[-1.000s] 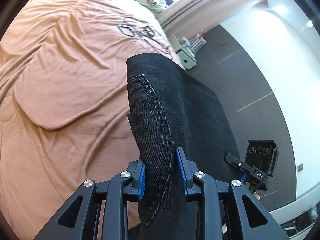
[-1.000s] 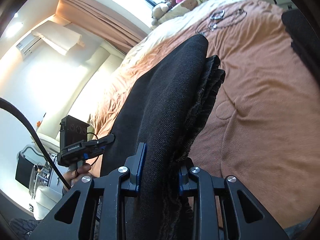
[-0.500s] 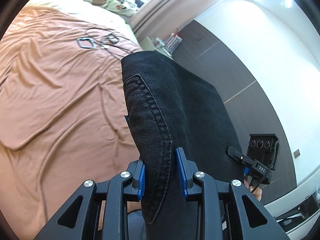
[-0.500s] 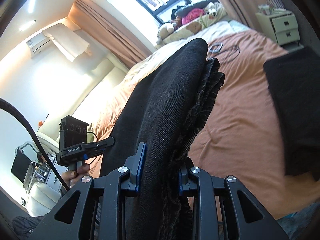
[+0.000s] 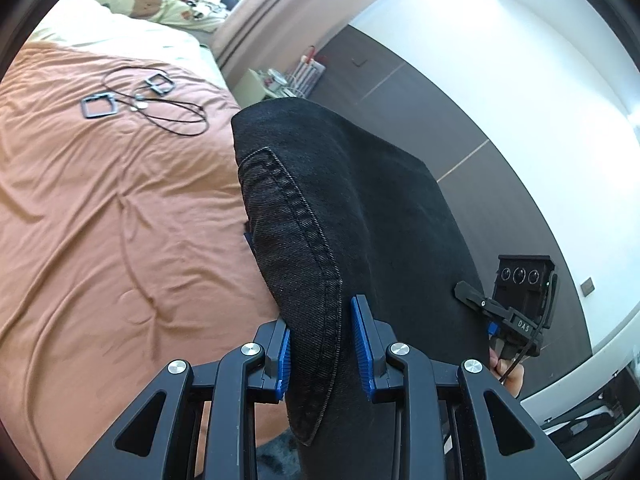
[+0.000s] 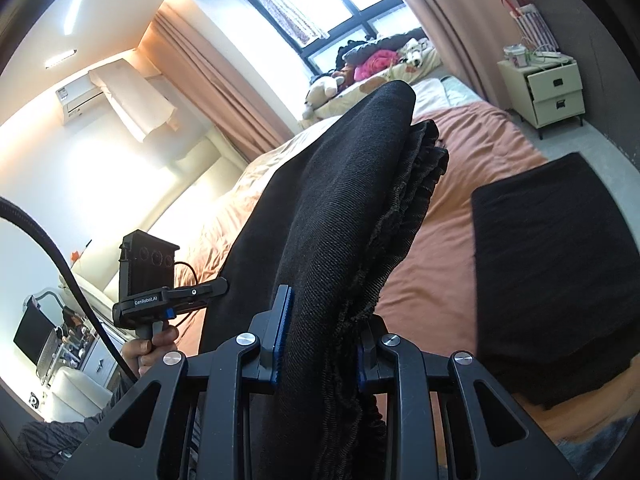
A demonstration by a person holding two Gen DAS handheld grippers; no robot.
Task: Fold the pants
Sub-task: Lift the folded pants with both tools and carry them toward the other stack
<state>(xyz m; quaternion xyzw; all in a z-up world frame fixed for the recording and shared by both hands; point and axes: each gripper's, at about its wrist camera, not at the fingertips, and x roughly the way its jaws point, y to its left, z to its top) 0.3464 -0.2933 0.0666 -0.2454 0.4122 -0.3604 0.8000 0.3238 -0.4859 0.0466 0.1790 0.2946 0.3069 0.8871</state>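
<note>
The black denim pants [image 5: 360, 216] hang in the air above the bed [image 5: 120, 220], stretched between the two grippers. The left gripper [image 5: 320, 344] is clenched on a stitched seam edge of the pants, its blue-padded fingers [image 5: 362, 344] pressing the fabric from both sides. The right gripper [image 6: 318, 344] is clamped on a bunched, layered edge of the same garment, with the denim rising between its fingers [image 6: 282, 320] and arching over toward the other hand.

From the right wrist view, the person's left hand [image 6: 154, 346] grips the handle of the other device at the far end of the cloth. A second dark folded garment [image 6: 560, 264] lies flat on the orange-brown bedspread near the bed's right edge, well apart from the held pants. Thin black cords with square frames [image 5: 132, 100] lie on the bedspread toward the head of the bed. Stuffed toys [image 6: 324, 88] sit on the pillows beneath the window, and a cream nightstand [image 6: 552, 88] stands beside the bed.
</note>
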